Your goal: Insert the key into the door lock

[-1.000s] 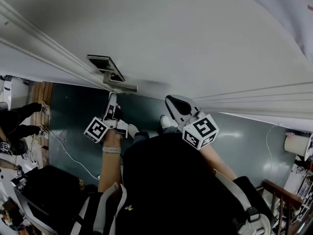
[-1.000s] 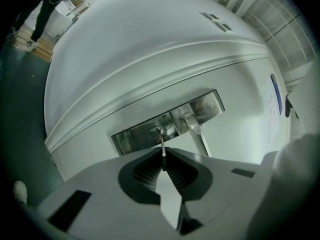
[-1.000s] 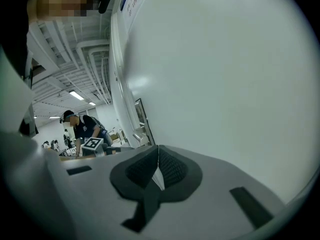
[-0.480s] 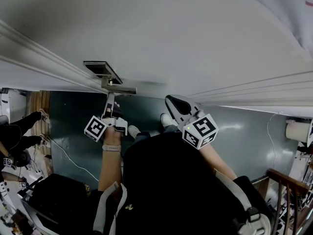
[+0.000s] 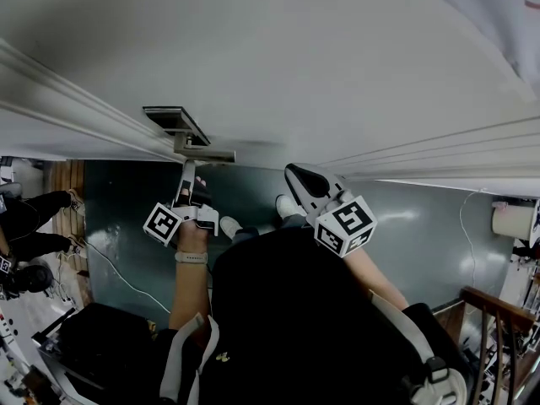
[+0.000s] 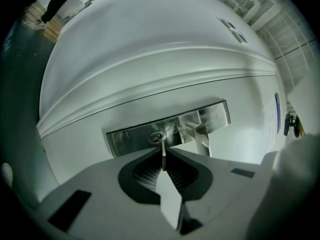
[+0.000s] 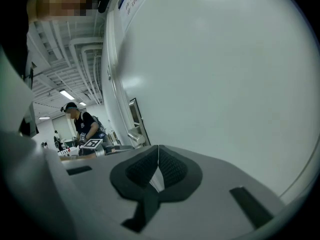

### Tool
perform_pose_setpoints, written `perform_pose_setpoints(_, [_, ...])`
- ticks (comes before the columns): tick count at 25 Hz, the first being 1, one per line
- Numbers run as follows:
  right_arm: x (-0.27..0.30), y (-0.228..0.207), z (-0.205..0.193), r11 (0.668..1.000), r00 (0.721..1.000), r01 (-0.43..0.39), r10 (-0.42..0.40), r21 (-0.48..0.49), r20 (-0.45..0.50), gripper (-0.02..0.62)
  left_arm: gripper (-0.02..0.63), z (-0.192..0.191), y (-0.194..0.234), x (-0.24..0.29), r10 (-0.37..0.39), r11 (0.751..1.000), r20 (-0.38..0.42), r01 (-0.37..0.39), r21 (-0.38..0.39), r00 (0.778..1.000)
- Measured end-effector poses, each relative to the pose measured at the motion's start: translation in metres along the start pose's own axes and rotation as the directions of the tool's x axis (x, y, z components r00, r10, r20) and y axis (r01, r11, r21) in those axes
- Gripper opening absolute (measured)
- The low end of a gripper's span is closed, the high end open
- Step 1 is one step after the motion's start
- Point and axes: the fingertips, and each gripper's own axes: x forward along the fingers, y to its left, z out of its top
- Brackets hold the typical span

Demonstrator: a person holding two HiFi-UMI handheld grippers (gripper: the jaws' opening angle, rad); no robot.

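Observation:
In the left gripper view a thin metal key (image 6: 162,145) sticks out from between the jaws of my left gripper (image 6: 163,159), which is shut on it. The key's tip meets the oval keyhole (image 6: 157,136) in the steel lock plate (image 6: 125,140); how deep it sits I cannot tell. The lever handle (image 6: 201,132) is just right of the keyhole. From the head view, the left gripper (image 5: 187,178) reaches up to the lock plate (image 5: 172,117) on the white door (image 5: 337,74). My right gripper (image 5: 297,178) is shut on nothing and hangs close to the door, right of the handle (image 5: 208,153).
In the right gripper view the jaws (image 7: 158,153) face along the white door, with the handle (image 7: 135,136) and the left gripper's marker cube (image 7: 91,144) beyond. A person (image 7: 82,120) stands far off. Dark green floor (image 5: 126,201), a white cable and a black bag lie below.
The left gripper has risen slightly toward the lock plate over the second, bringing the key to the keyhole. The right gripper has stayed put.

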Motion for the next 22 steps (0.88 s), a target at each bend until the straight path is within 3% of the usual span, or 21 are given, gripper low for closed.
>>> perform_pose_setpoints(22, [0.0015,0.0003,0.0069,1.000,1.000,-0.003,0.003,-0.004,0.006,0.015,0.026,0.0034,0.0011,0.0049,-0.008,0.998,-0.001,0.008,-0.057,1.000])
